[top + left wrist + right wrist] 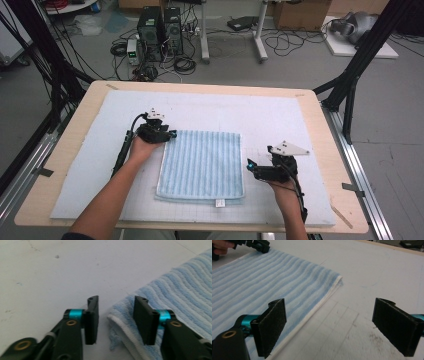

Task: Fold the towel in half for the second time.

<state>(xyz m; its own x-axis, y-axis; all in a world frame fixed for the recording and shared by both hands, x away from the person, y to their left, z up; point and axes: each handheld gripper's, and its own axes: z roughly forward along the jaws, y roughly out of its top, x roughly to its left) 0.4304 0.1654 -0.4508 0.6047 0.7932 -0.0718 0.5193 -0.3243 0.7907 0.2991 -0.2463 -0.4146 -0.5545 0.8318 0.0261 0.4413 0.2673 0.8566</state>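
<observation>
- Folded blue striped towel [201,164] lies mid-mat, nearer the table's [320,120] front edge.
- Left gripper [115,315] straddles its far-left corner, jaws parted, nothing pinched yet.
- Right gripper [329,327] hovers spread wide at the right edge, one pad over the hem.
- Likely step: seizing edges; next, close on cloth.

Wooden table [320,125], white mat [270,115], folded blue towel [202,162]
</observation>
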